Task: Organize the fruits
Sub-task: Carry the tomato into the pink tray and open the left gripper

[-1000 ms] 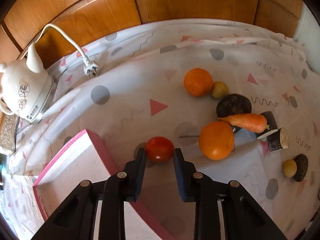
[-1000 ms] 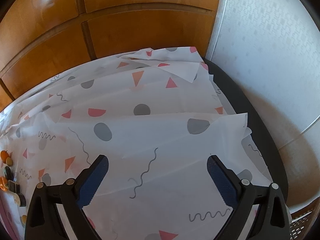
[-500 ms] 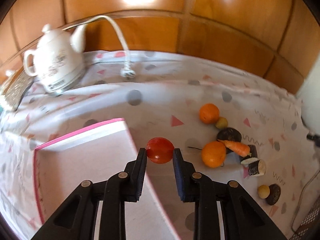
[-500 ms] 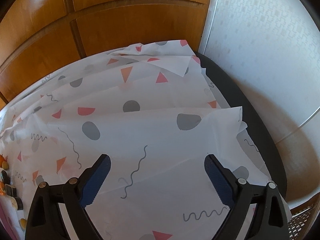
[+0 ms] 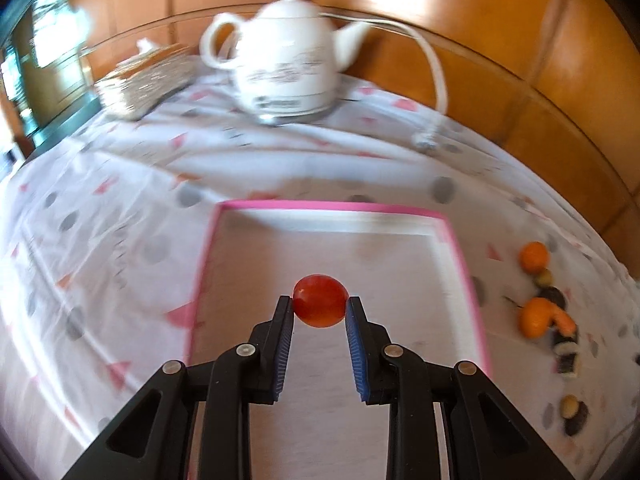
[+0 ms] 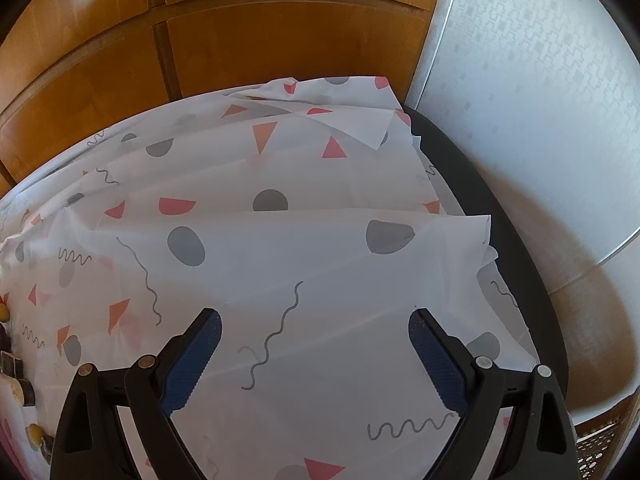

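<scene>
Red tomato (image 5: 320, 306): pinched between the blue pads of my left gripper (image 5: 319, 322), clear of the cloth and hanging over the pink-rimmed tray (image 5: 332, 208).
Change: a second ago I had the tomato low over the cloth by the tray's corner, beside the other produce; since then I have swung it across, and the tray floor now fills the view under it.
Left jaws: closed on the tomato, both pads touching its sides, no slip that I can see.
Right gripper (image 6: 314, 334): jaws spread wide with nothing between them, hovering over bare patterned tablecloth (image 6: 280, 248) near the table's far corner; it looks unchanged from earlier.
Still on the cloth: two oranges (image 5: 534, 318), a carrot (image 5: 562, 318) and some dark and pale pieces to the right of the tray, too blurred to name.
Background: white kettle (image 5: 284, 68) beyond the tray, well apart.
Meaning for task: I judge the carry nearly done; lowering and releasing comes next, as the tray looks empty.
Risk: a round tomato may roll once freed.
</scene>
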